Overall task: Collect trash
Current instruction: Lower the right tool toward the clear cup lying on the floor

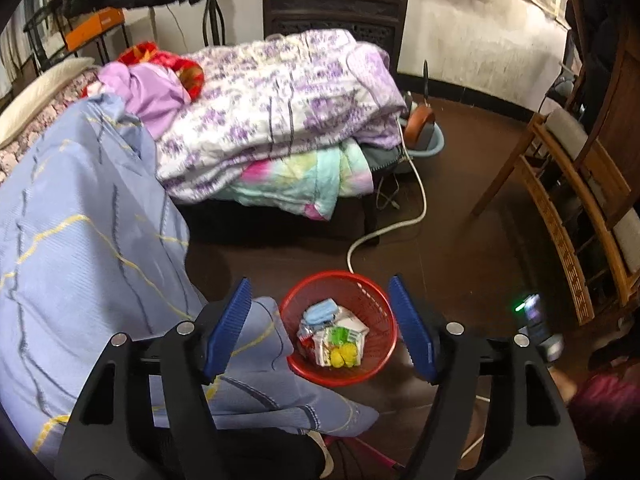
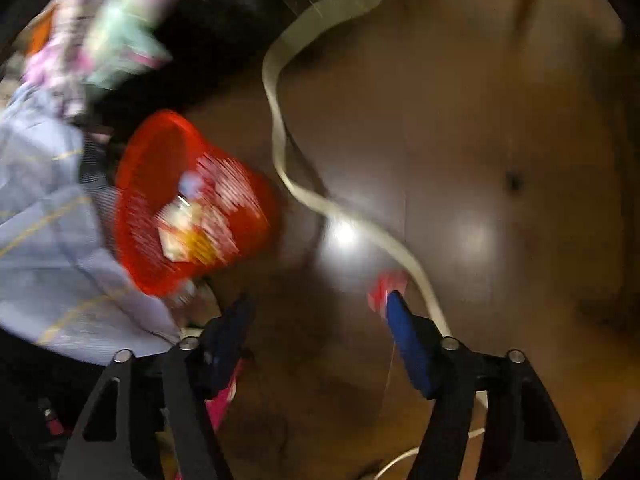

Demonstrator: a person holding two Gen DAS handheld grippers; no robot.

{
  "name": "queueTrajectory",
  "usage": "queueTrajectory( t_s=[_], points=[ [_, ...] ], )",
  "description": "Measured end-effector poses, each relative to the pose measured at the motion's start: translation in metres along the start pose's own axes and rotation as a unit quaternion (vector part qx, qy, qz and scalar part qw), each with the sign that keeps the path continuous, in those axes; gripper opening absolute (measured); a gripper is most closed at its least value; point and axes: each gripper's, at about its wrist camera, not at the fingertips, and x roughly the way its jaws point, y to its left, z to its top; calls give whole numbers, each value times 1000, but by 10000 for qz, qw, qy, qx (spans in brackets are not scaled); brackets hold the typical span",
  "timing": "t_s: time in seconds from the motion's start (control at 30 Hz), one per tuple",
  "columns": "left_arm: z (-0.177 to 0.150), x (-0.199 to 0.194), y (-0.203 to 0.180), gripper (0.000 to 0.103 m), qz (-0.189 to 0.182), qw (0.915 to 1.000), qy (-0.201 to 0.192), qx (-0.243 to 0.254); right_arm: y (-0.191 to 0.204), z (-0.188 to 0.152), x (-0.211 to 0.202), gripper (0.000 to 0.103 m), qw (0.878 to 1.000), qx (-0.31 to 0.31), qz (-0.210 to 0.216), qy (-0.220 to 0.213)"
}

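Observation:
A red mesh basket [image 1: 376, 304] stands on the dark floor beside the bed, holding several wrappers and a blue face mask [image 1: 320, 312]. My left gripper [image 1: 320, 296] is open and empty, hovering above the basket. In the blurred right wrist view the basket [image 2: 152, 200] is at the left. My right gripper [image 2: 320, 308] is open, low over the floor. A small red scrap [image 2: 382, 286] lies on the floor just past its right fingertip [image 2: 396, 308].
A blue-grey quilt [image 1: 80, 240] hangs off the bed next to the basket. A white cable [image 1: 416, 200] snakes over the floor, also in the right wrist view [image 2: 280, 132]. A wooden chair [image 1: 568, 208] stands right. Folded floral quilts [image 1: 280, 100] lie behind.

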Motion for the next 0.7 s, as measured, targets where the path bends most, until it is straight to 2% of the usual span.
queueTrajectory(
  t_s=[0.07,0.1,0.27,0.33,0.43,0.53,0.6,0.63,0.67,0.7],
  points=[
    [-2,6,-1,69,10,9999,107,14,-15,-9,39,57,9984,379,137,397],
    [-2,10,-2,69,37,9998,184,32,-18,-11,53,56,9975,492,40,505],
    [-1,13,-7,69,-11,9996,283,64,-29,-3,101,55,9908,1136,-472,554],
    [0,14,-11,69,-2,9995,306,118,-31,2,114,56,9868,1272,-784,619],
    [0,13,-15,69,39,9993,317,200,-29,7,138,55,9770,1337,-1372,940],
    [-2,10,-12,69,32,9994,293,153,-44,3,148,52,9690,1900,-1220,1002],
    [-4,9,-9,69,-6,9995,302,72,-51,0,150,38,9669,2162,-896,1013],
    [-5,10,-7,69,-18,9995,314,36,-51,-1,149,35,9672,2216,-743,996],
    [-6,10,-6,69,-13,9994,333,15,-51,0,145,33,9680,2217,-681,963],
    [-7,11,-4,69,2,9994,352,-2,-47,0,138,37,9711,2123,-638,888]
  ],
)
